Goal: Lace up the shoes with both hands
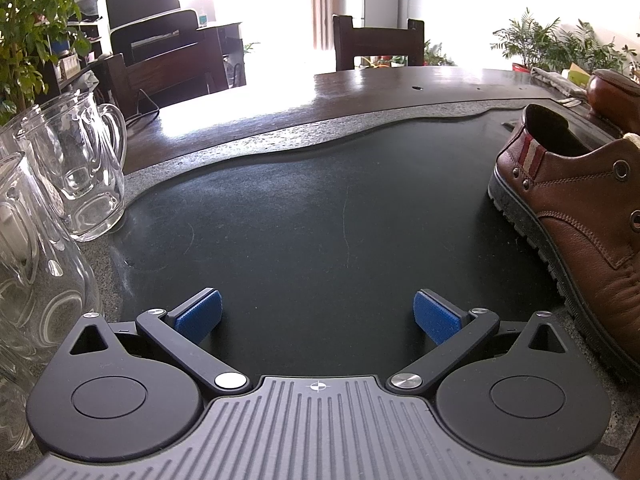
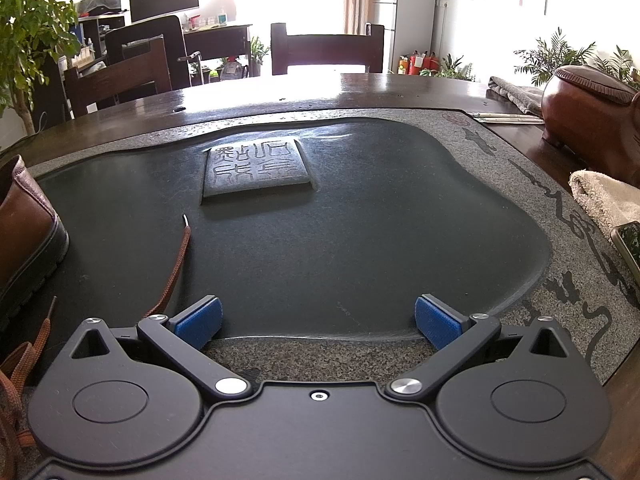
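Between our two grippers sits the shoe [image 1: 576,216] on the table [image 1: 300,216], right of the left gripper [image 1: 318,316] and left of the right gripper [image 2: 319,320]. Both jaws gape wide, empty. Its lace [image 2: 176,270] trails nearest the right one, running lengthwise away.

Left tongs [image 1: 317,312] spread wide, right tongs [image 2: 318,316] likewise — both empty, level

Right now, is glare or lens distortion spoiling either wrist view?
Left wrist view: windows blown out white, sheen on the dark wooden table, fisheye bending the brown leather shoe. Right wrist view: same window glare, yet the carved grey stone slab and brown woven shoelace stay sharp.
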